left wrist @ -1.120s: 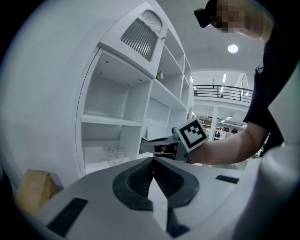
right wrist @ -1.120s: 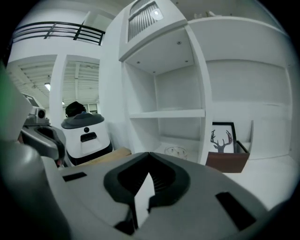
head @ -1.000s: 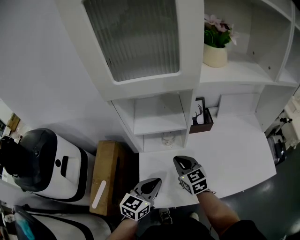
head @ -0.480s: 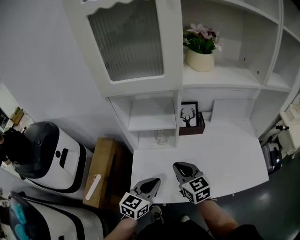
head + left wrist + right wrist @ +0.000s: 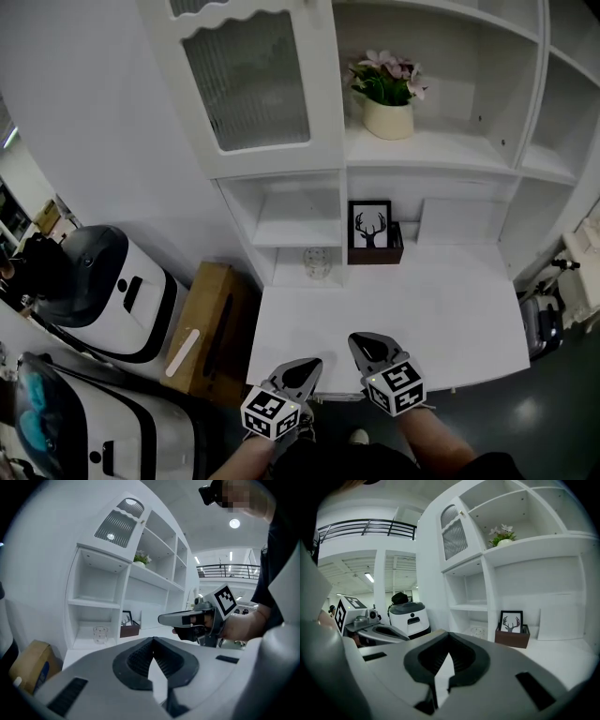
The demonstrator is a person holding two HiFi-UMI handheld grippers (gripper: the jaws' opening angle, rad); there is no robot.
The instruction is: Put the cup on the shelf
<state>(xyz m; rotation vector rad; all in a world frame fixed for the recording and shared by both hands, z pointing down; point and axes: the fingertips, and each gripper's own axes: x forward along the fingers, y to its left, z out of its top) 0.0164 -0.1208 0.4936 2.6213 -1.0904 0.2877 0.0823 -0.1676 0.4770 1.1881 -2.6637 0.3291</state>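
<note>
The glass cup (image 5: 317, 262) stood upright in the lowest compartment of the white shelf unit (image 5: 281, 178), at the back left of the tabletop (image 5: 441, 309). A shelf board (image 5: 298, 232) lay close above it, and the framed deer picture (image 5: 369, 228) stood just past the dividing upright.

Both the left gripper (image 5: 309, 366) and the right gripper (image 5: 359, 342) hovered at the tabletop's front edge, well apart from the cup, their fingers (image 5: 138, 657) clenched on nothing.

Going in that way would likely shove or tip the cup. Clear glass can slip, and the narrow compartment leaves little room, so a lift could knock the board or the upright.

Only the head view showed how far both grippers were from the cup. The left gripper view showed the cup side-on, and each gripper view showed its own fingertips meeting.
</note>
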